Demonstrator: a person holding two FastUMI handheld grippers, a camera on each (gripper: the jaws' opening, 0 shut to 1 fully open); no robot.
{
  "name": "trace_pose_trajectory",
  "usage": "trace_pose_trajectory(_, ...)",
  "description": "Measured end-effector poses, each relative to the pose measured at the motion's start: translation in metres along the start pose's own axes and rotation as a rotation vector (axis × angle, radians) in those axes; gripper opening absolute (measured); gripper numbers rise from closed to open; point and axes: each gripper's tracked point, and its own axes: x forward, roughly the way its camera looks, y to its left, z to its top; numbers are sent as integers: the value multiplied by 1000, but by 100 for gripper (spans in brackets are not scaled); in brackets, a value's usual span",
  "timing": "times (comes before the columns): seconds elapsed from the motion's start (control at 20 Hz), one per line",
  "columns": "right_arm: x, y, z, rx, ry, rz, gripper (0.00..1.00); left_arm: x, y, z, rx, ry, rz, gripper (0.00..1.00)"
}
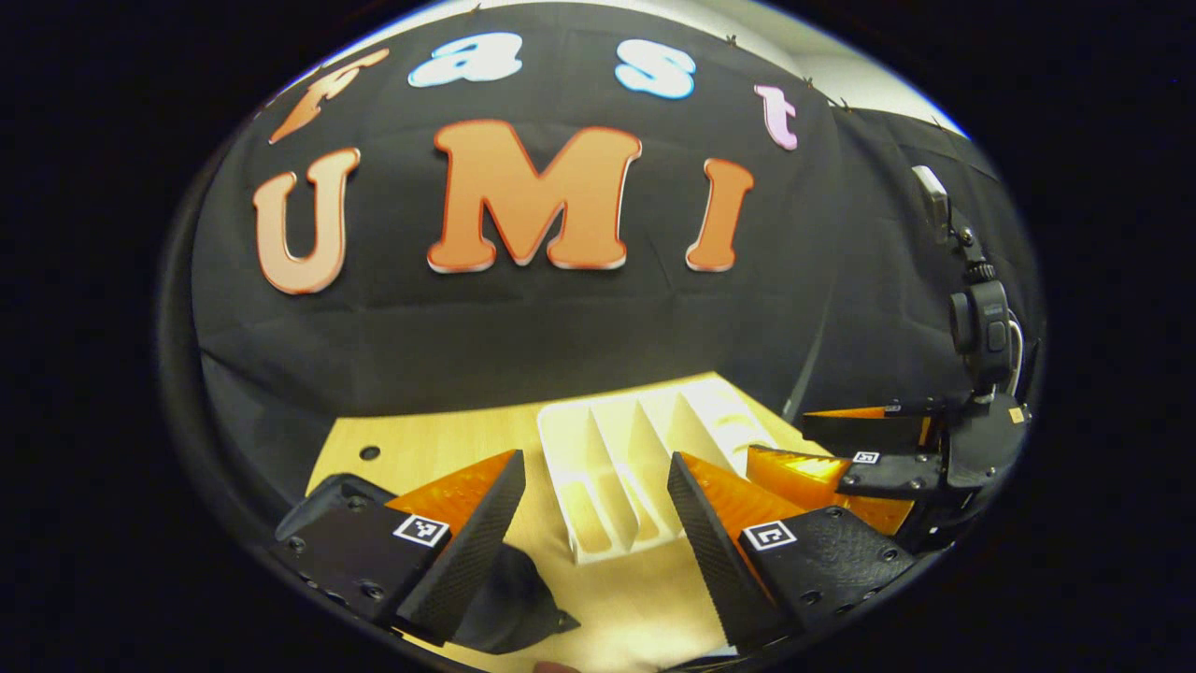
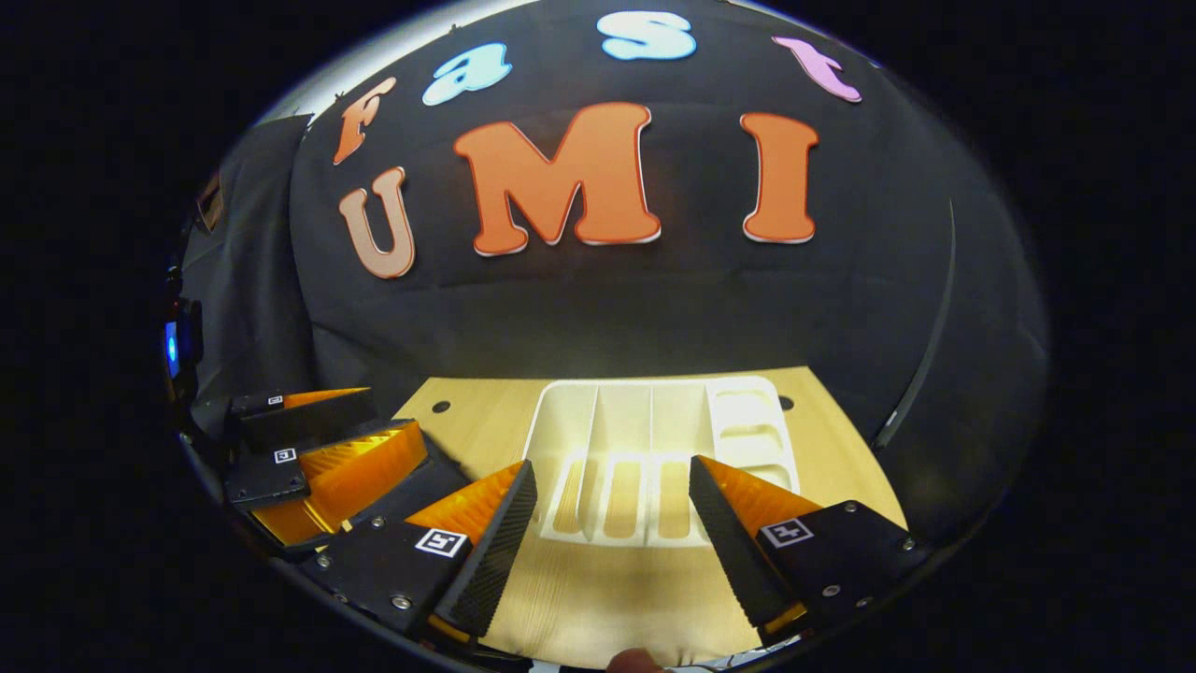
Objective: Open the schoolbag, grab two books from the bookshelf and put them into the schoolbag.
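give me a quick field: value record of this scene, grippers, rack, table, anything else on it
left gripper: open, fingers wide apart, holding nothing
right gripper: open, holding nothing; also seen at right edge of left gripper view
bookshelf: white slotted rack on the table, slots look empty, no books visible
table: light wood, with small holes near the back corners
dark object: black item below the left gripper's left finger, possibly the schoolbag, cannot tell
backdrop: black cloth wall

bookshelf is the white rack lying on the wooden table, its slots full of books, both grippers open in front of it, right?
Not quite: the bookshelf slots hold no books, as the right gripper view shows. The rest stands: it lies on the wooden table, with the left gripper and right gripper open before it.
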Motion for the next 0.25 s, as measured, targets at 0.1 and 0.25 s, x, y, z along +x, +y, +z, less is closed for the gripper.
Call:
trace_pose_trajectory(0.1, -16, -14, 12, -16, -62, -8, 98, -6, -2, 17, 2, -73, 38, 98)
trace_pose_trajectory(0.25, -30, -26, 29, -33, -134, -21, 98, -27, -1, 38, -25, -167, 77, 98)
